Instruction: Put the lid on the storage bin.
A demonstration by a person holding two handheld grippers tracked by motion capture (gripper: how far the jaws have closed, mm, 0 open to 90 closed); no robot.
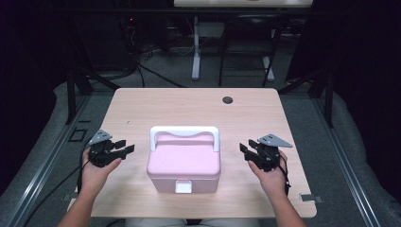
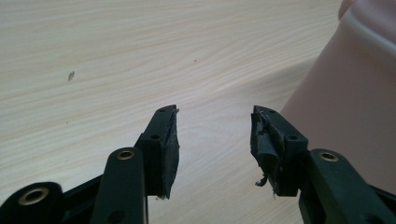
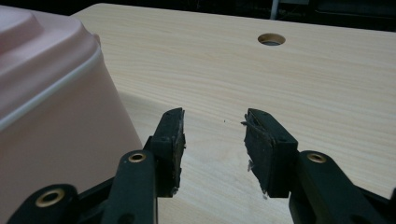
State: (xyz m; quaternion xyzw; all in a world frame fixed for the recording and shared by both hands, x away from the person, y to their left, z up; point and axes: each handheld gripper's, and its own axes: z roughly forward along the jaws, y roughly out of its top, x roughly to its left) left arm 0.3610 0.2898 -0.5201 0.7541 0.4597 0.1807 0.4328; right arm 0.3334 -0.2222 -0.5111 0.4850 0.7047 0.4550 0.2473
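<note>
Pale wood surface [image 1: 142, 109]: tongs [image 1: 124, 149], [image 1: 246, 149] spread, empty, flanking pink box [image 1: 183, 163]; uneven squeeze likely to skid it.

a pale pink box [image 1: 183, 165] with a white handle [image 1: 184, 131] and white latch [image 1: 183, 187] sits on a light wood-grain table [image 1: 142, 109]; both grippers are black.

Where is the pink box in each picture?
High view: the pink box sits in the middle of the table, between the left gripper and the right gripper.
Left gripper view: its side wall is along the right edge.
Right gripper view: its lid and wall are at the left.
Shared landmark: the light wood table.
</note>
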